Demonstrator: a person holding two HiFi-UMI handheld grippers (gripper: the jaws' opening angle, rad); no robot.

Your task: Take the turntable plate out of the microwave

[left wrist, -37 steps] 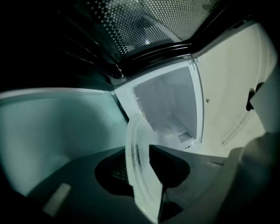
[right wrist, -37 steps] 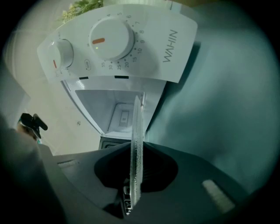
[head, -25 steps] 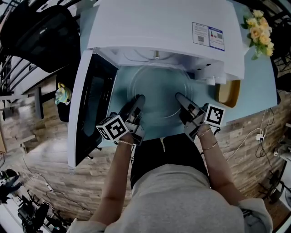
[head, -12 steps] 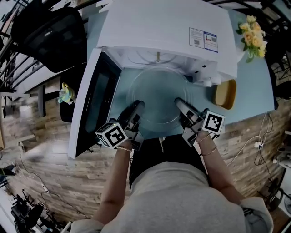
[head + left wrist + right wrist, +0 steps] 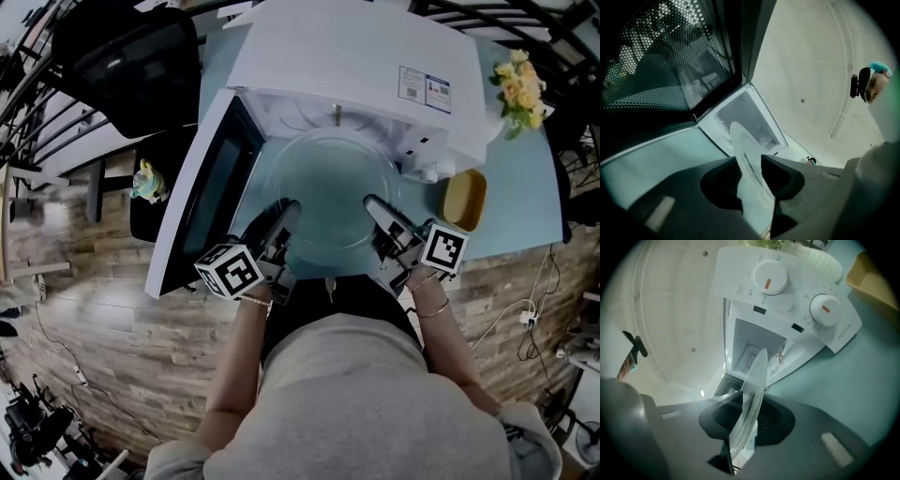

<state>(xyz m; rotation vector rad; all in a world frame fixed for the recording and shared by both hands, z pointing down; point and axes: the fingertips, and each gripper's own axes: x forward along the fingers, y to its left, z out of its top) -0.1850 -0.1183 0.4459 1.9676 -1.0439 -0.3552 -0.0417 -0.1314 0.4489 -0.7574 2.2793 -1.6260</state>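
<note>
Plate (image 5: 333, 187): a clear glass disc, held about level at the mouth of the microwave (image 5: 361, 56). Its far rim is at the opening and its near rim is out toward me. From above I can't tell whether the far rim has cleared the cavity.
Left gripper (image 5: 284, 216): closed on the plate's rim on the microwave's door side, with the glass pinched between its pads.
Right gripper (image 5: 377, 210): on the rim toward the microwave's knob side. Its jaws have just been opening a little, yet the rim sits between them and the pads look to press on it, so I read it as gripping.
Door (image 5: 211, 202): swung wide on the microwave's left, close beside the left gripper.
Weight: I judge it heavy for so thin a thing, hence two grips and not one.
Stiffness: rigid, so it won't flex to forgive a gripper that tips (both must rise as one).
Surface: smooth and probably slick, and pads can creep along the rim.
Fragility: it would chip or shatter on a knock against the microwave's frame or the door.
Hold: the rim at two spots well apart, as I have it now, with the pads seated deep over the edge.
Risk: the right grip loosening while the plate hangs out of the microwave.
Table (image 5: 525, 202): under the microwave, and where I'd expect to set the plate down.
</note>
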